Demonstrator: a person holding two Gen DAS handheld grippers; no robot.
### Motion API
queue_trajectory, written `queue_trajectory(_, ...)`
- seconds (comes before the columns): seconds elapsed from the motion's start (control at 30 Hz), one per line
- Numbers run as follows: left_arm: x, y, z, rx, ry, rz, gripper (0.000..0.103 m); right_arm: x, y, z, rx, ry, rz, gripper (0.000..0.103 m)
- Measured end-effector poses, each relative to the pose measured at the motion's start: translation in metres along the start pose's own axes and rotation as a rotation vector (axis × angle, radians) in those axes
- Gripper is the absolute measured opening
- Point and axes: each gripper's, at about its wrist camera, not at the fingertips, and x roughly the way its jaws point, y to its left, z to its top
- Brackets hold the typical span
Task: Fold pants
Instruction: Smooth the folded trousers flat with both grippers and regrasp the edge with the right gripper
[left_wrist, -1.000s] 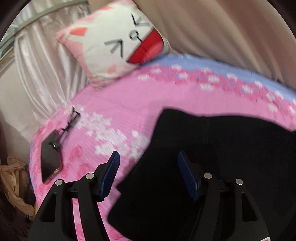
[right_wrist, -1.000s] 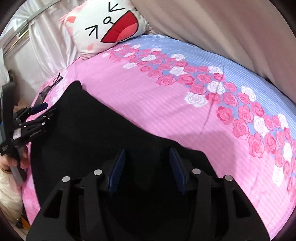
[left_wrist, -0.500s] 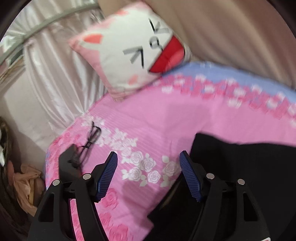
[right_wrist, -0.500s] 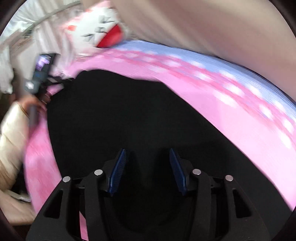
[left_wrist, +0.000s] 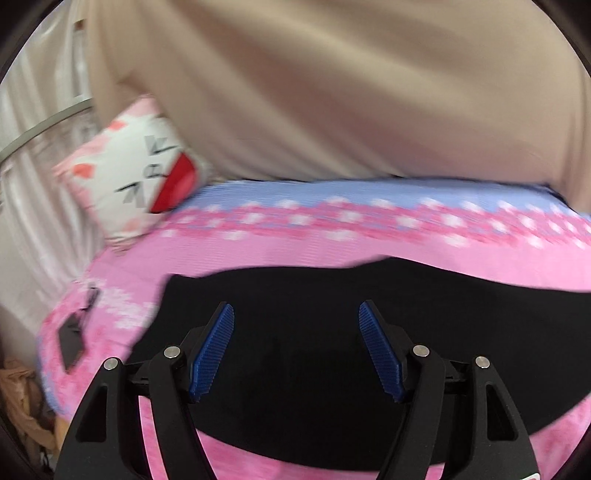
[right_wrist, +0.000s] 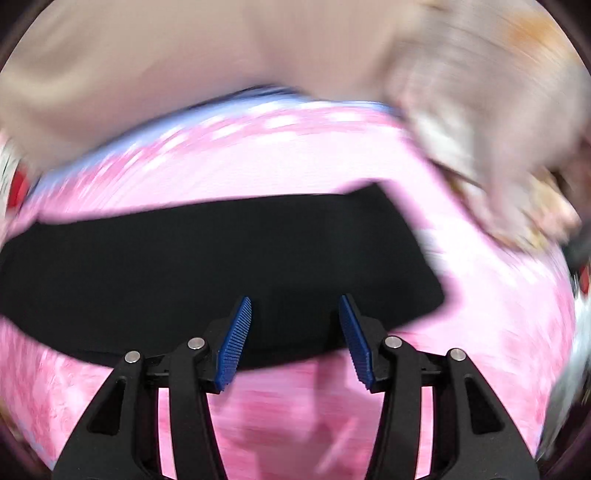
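Black pants (left_wrist: 332, 317) lie flat as a long band across a pink floral bed sheet (left_wrist: 258, 251). My left gripper (left_wrist: 295, 347) is open and empty, hovering above the left part of the pants. In the right wrist view the pants (right_wrist: 221, 258) stretch from the left edge to a right end near the middle. My right gripper (right_wrist: 295, 336) is open and empty above the near edge of the pants. Both views are blurred by motion.
A white and pink cartoon-face pillow (left_wrist: 136, 173) leans at the bed's far left. A dark phone (left_wrist: 70, 343) and glasses (left_wrist: 90, 295) lie near the bed's left edge. A beige curtain (left_wrist: 332, 92) hangs behind the bed. Blurred beige bedding (right_wrist: 498, 147) sits at right.
Both grippers have swung round and now face the pants side-on across the bed. The left gripper is back over the pants. Both stayed open.
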Motion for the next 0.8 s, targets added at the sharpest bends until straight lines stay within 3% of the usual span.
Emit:
queue_trajectory(0.07, -0.001, -0.035, -0.002, 0.042, 0.014, -0.039, 0.068, -0.004, -0.024, 0.006, 0.044, -0.030, 0.010, 0.050)
queue_trajectory(0.17, -0.004, -0.076, -0.004, 0.091, 0.029, -0.079, 0.068, 0.019, -0.033, 0.015, -0.006, 0.010, -0.010, 0.050)
queue_trajectory(0.23, -0.008, -0.093, -0.004, 0.111, 0.033, -0.088, 0.068, 0.038, -0.034, 0.014, -0.048, 0.072, -0.024, 0.030)
queue_trajectory(0.3, -0.012, -0.103, -0.005, 0.119, 0.035, -0.099, 0.069, 0.037, -0.033, 0.014, -0.106, 0.075, -0.062, 0.020)
queue_trajectory(0.47, 0.000, -0.126, -0.013, 0.159, 0.085, -0.087, 0.072, 0.034, -0.073, 0.004, -0.010, 0.061, 0.026, 0.018)
queue_trajectory(0.57, 0.002, -0.136, -0.015, 0.169, 0.093, -0.107, 0.072, 0.022, -0.070, 0.014, -0.022, 0.022, 0.022, 0.023)
queue_trajectory(0.67, 0.000, -0.150, -0.017, 0.197, 0.090, -0.120, 0.072, -0.002, -0.055, 0.035, -0.031, -0.072, 0.108, 0.025)
queue_trajectory(0.8, -0.004, -0.159, -0.018, 0.207, 0.084, -0.134, 0.073, 0.041, -0.009, 0.061, -0.121, 0.017, 0.208, 0.023)
